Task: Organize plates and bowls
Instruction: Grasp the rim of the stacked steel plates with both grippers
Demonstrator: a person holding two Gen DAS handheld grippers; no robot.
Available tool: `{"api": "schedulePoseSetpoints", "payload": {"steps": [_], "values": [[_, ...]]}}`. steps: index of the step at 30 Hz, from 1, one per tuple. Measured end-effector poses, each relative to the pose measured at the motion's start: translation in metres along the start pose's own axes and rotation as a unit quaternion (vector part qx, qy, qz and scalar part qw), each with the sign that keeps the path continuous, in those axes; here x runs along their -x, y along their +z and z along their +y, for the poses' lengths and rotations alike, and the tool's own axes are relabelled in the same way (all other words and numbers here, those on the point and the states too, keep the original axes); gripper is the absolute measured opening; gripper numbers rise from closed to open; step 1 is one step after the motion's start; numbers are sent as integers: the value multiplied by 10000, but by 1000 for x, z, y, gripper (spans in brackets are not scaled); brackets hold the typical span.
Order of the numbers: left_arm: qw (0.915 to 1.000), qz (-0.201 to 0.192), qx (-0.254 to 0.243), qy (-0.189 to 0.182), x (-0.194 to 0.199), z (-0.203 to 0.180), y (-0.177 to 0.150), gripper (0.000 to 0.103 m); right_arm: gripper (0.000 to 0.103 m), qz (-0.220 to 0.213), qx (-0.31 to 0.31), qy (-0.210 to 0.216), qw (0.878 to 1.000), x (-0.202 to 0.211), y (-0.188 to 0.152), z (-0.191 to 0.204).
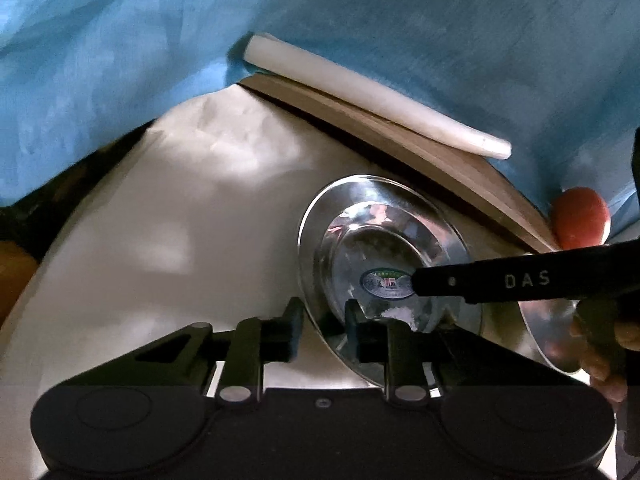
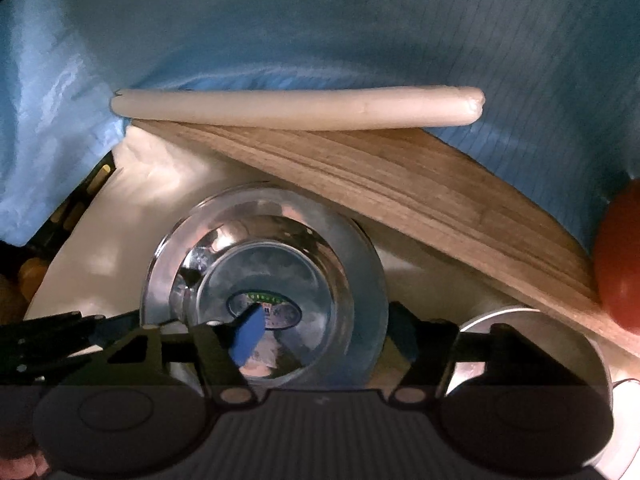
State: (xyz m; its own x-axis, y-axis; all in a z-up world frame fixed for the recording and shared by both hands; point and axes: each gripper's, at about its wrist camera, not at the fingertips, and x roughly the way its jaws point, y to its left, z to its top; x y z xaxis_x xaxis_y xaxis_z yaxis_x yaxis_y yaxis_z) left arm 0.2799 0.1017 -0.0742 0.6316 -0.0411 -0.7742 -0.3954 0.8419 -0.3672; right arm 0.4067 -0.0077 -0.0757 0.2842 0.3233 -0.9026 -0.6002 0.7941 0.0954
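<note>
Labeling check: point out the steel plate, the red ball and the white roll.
steel plate [image 2: 360, 264]: right wrist view, right rim.
red ball [image 1: 580, 216]: left wrist view, centre.
white roll [image 2: 296, 110]: right wrist view, mid-length.

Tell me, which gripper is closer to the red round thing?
Right. The right gripper reaches over the steel plate from the side of the red round thing, close by it. The left gripper straddles the plate's opposite rim, farther off.

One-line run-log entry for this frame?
left gripper: fingers astride steel bowl rim | right gripper: open over bowl | second steel dish at right
</note>
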Motion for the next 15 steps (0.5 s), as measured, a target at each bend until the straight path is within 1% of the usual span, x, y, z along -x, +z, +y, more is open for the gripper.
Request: {"api": "schedulePoseSetpoints", "payload": {"steps": [2, 8, 11, 13, 15], "values": [[9999, -33, 15, 94, 2, 2, -1, 23, 56, 29, 34, -12, 10000, -1, -1, 4], [9995, -84, 2, 307, 8, 9, -4, 22, 37, 89, 73, 31, 9999, 0, -9, 8], [9992, -89, -121, 381, 12, 11, -8, 23, 31, 98, 123, 60, 9999, 2, -14, 10], [9984, -91, -371, 423, 15, 12, -11, 25, 28, 95, 203, 71, 9997, 4, -19, 12], [9974, -101, -537, 470, 17, 12, -16, 26, 27, 89, 234, 175, 9995, 7, -23, 11]]}}
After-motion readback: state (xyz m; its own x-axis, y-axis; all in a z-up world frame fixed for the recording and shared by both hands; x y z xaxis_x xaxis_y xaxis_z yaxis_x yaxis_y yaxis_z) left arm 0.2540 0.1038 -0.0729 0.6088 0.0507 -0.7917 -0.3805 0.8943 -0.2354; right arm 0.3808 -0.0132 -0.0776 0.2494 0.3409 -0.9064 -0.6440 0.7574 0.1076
